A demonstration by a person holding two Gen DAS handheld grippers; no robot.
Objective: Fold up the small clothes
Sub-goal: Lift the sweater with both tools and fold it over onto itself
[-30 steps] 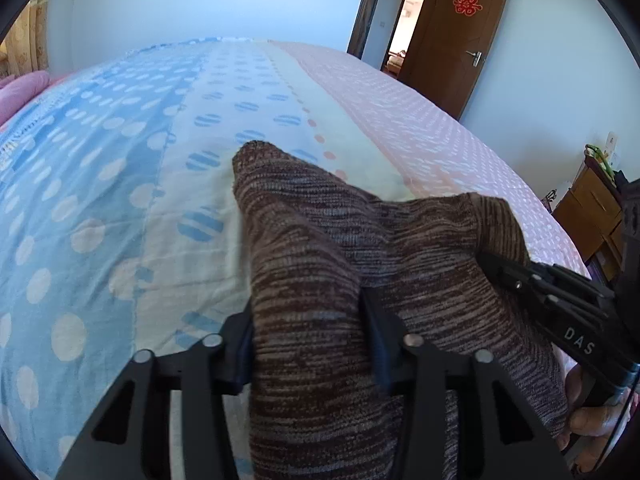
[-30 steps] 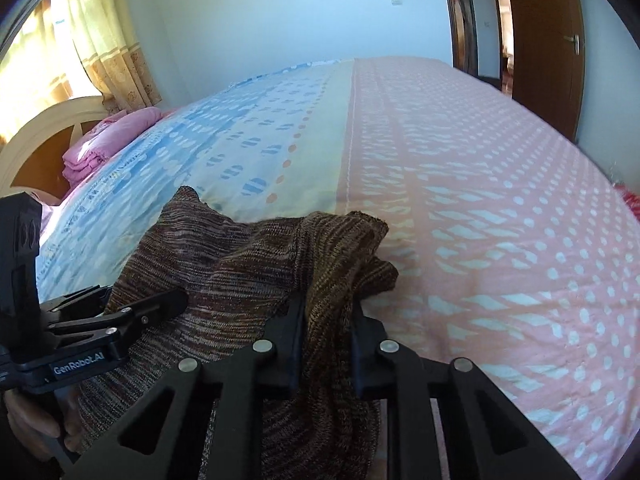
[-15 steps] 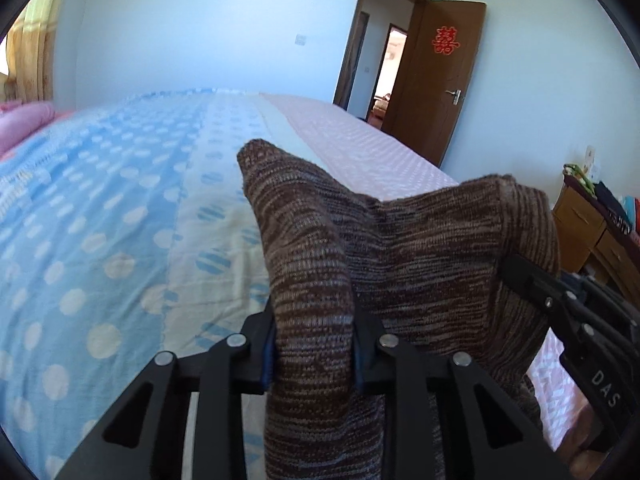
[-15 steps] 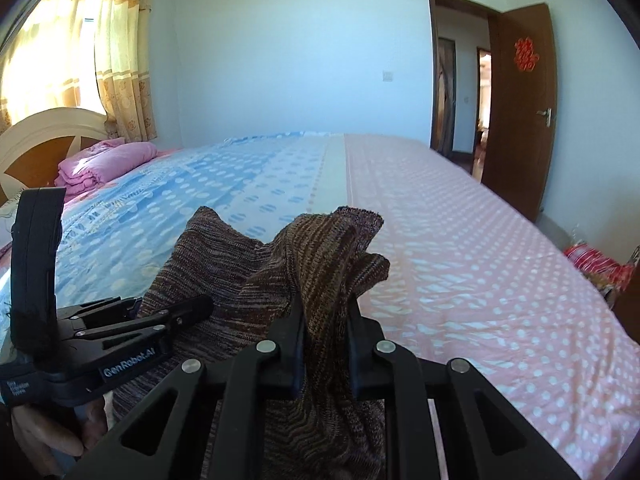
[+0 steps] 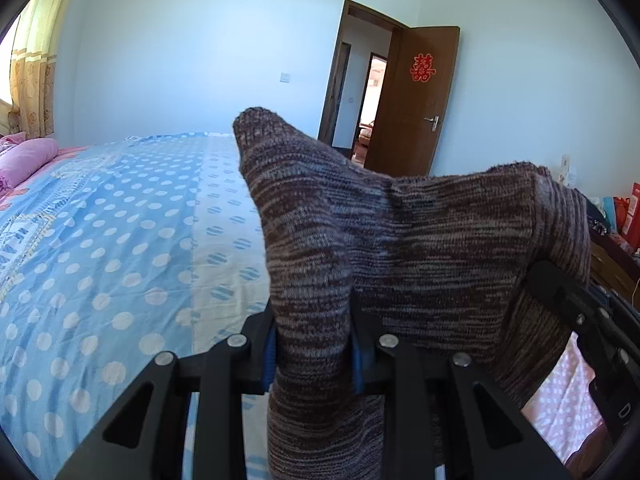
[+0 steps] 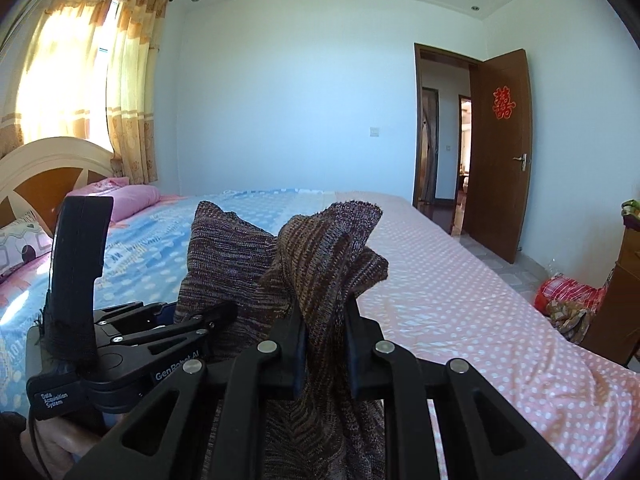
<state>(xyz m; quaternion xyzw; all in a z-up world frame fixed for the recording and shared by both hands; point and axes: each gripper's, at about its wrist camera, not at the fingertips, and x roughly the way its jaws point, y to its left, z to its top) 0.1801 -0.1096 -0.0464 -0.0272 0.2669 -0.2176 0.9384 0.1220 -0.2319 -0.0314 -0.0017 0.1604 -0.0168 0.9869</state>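
Both grippers are pinching the brown knit sweater (image 5: 420,240): left gripper (image 5: 312,356) clamped on one corner, right gripper (image 6: 326,344) on the other, fabric sticking up past the fingertips, above the bed (image 5: 120,240). Best bet imo: keep both corners level and taut so it hangs flat before laying it down.

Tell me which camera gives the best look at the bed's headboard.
The right wrist view. The cream and brown headboard stands in plain sight at its left edge, under the curtain and behind the pink pillow. The left wrist view shows only the pillow at its left edge; no headboard.
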